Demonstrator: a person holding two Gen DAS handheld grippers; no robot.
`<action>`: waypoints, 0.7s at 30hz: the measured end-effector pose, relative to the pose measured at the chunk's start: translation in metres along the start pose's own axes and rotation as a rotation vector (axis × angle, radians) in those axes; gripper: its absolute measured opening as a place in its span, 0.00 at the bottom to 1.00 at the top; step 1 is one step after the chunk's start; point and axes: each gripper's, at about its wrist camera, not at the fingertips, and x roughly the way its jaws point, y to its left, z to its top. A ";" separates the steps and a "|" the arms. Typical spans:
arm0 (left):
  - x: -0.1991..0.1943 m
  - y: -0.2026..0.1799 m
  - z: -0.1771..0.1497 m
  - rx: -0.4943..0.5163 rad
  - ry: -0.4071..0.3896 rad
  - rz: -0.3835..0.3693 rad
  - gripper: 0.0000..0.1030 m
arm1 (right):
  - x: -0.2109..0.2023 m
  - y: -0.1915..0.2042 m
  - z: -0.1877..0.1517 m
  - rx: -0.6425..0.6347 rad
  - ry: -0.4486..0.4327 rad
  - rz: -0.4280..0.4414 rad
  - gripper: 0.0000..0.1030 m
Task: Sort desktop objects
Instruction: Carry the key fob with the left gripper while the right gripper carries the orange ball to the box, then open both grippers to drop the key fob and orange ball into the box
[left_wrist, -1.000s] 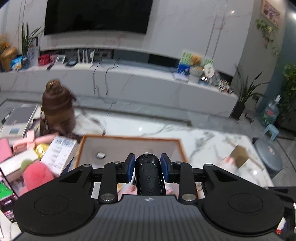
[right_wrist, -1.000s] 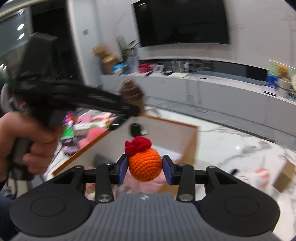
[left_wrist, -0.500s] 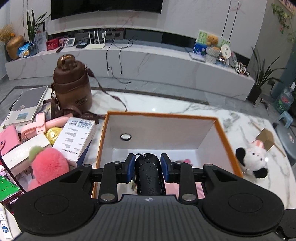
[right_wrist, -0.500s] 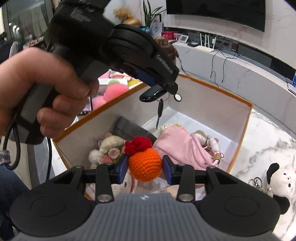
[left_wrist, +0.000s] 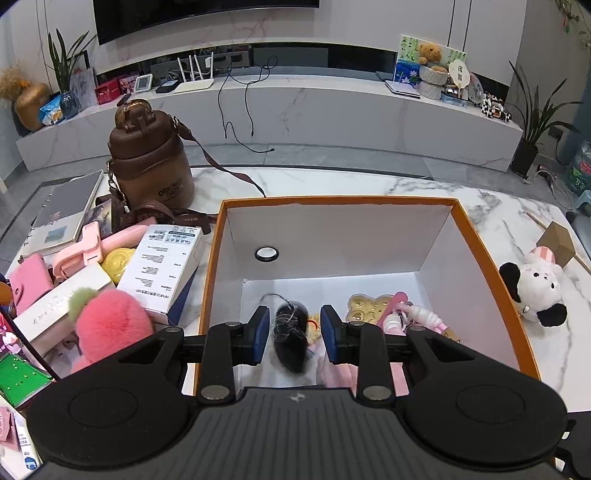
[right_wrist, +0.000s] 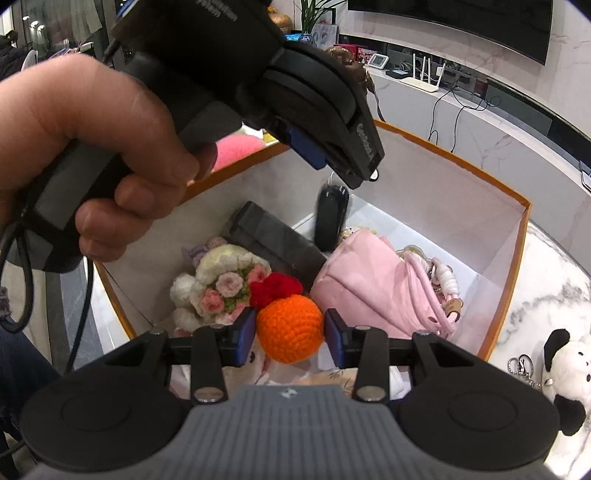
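Observation:
An orange-rimmed white box (left_wrist: 332, 201) (right_wrist: 461, 162) stands on the marble table. My left gripper (left_wrist: 295, 334) (right_wrist: 336, 158) hangs over it, open, with a gap at each blue pad. A black key fob (left_wrist: 291, 332) (right_wrist: 330, 216) sits below its fingertips inside the box, free of the pads. My right gripper (right_wrist: 290, 332) is shut on an orange crochet ball (right_wrist: 290, 328) with a red tuft, above the box's near corner. Inside lie a pink cloth pouch (right_wrist: 369, 277), a crochet bouquet (right_wrist: 221, 284), a dark wallet (right_wrist: 273, 243) and a gold trinket (left_wrist: 365, 312).
Left of the box are a brown bottle (left_wrist: 151, 162), a white carton (left_wrist: 162, 266), a pink plush ball (left_wrist: 110, 325) and a notebook (left_wrist: 62, 218). To its right lie a panda plush (left_wrist: 535, 291) and a small cardboard box (left_wrist: 557, 243). A hand (right_wrist: 92, 147) holds the left gripper.
Both grippers have come down over the box. The left pads, shut on the key fob before, now stand apart from it, and the fob has dropped into the box. The orange ball stays gripped.

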 end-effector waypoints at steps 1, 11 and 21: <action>0.000 0.000 0.000 -0.001 -0.002 0.001 0.38 | 0.000 -0.001 0.000 0.001 0.000 0.000 0.42; -0.011 0.000 0.002 -0.027 -0.033 -0.016 0.70 | 0.003 0.001 0.003 0.013 -0.029 -0.012 0.48; -0.023 -0.024 0.007 -0.005 -0.033 -0.030 0.83 | -0.019 -0.027 0.000 0.111 -0.133 -0.006 0.48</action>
